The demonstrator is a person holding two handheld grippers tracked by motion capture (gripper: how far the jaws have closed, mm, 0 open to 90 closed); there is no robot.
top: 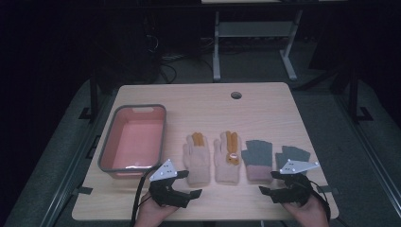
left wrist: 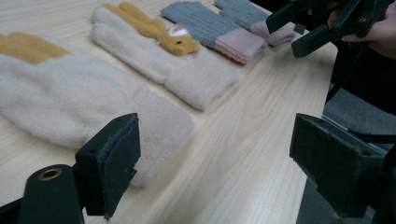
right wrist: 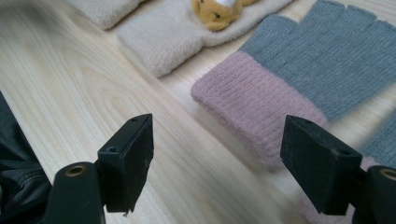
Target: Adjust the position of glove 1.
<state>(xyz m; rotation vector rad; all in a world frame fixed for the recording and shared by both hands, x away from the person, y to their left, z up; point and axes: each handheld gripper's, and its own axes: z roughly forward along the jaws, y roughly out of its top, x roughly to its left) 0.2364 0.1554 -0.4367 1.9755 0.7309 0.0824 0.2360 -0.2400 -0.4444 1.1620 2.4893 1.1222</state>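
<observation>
Grey glove [right wrist: 322, 70] — just beyond right claw [right wrist: 219, 163]

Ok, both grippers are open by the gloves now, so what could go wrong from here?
1. The four gloves lie close side by side; the left gripper going for the cream glove could catch the fox glove too.
2. The right gripper sits over the pink cuff of a grey glove; thin knit flat on the table may slip from the pads.
3. A limp glove might snag the rim of the pink bin.
</observation>
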